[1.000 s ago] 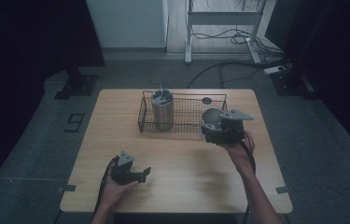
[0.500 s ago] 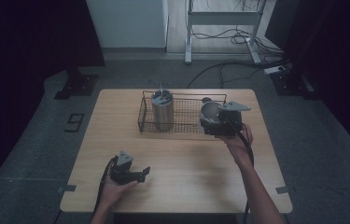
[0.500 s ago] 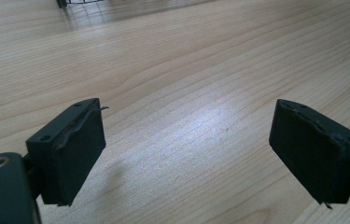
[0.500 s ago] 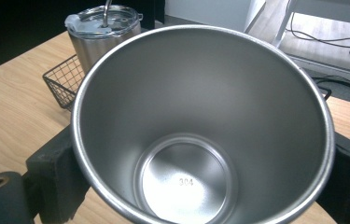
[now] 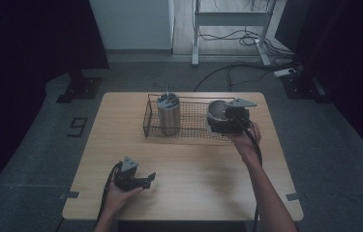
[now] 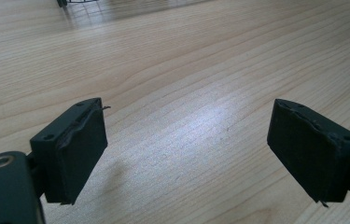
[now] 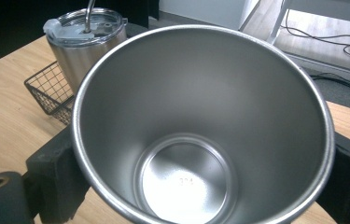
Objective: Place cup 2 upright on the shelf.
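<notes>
At the bottom of the high view, left of centre, the left gripper rests low over the bare wooden table in the person's left hand, its jaws spread wide with nothing between them. In the left gripper view only wood grain lies between the two black pads, and a corner of the wire basket peeks in at the top edge.

Farther up, right of centre, the right gripper is closed on an open steel cup, held at the right end of the basket. In the right gripper view the cup sits between the jaws, blocking most of what lies beyond.

Toward the upper middle of the high view, a lidded steel tumbler stands upright in the basket's left part, well apart from the cup. Beyond the table are dark floor, cables and a metal stand.
</notes>
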Demonstrator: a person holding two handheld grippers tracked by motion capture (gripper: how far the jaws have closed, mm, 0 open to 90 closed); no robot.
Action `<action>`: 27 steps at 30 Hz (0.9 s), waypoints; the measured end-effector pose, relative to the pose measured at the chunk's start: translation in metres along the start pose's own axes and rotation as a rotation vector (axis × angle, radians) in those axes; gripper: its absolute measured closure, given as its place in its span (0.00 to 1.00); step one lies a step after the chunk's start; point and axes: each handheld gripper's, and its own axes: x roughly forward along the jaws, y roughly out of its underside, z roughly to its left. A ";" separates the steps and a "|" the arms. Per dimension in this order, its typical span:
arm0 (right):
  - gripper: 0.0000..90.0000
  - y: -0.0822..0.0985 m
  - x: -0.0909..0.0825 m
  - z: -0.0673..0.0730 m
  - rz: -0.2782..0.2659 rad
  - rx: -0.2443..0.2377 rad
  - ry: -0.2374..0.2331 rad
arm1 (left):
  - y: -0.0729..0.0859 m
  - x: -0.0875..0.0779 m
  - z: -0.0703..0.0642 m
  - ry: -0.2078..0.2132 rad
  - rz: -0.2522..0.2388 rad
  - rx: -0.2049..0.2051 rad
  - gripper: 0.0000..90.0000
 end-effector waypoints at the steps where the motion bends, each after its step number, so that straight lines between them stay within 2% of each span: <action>1: 0.08 -0.001 0.001 -0.001 0.001 0.000 0.000 | 0.000 0.000 0.000 0.001 -0.001 -0.001 0.14; 10: 0.08 -0.008 0.009 -0.007 0.006 0.007 0.006 | 0.000 0.000 0.000 0.000 -0.003 -0.001 0.14; 27: 0.08 -0.017 0.037 -0.017 0.034 0.016 0.024 | 0.001 -0.001 0.003 -0.001 -0.005 -0.009 0.14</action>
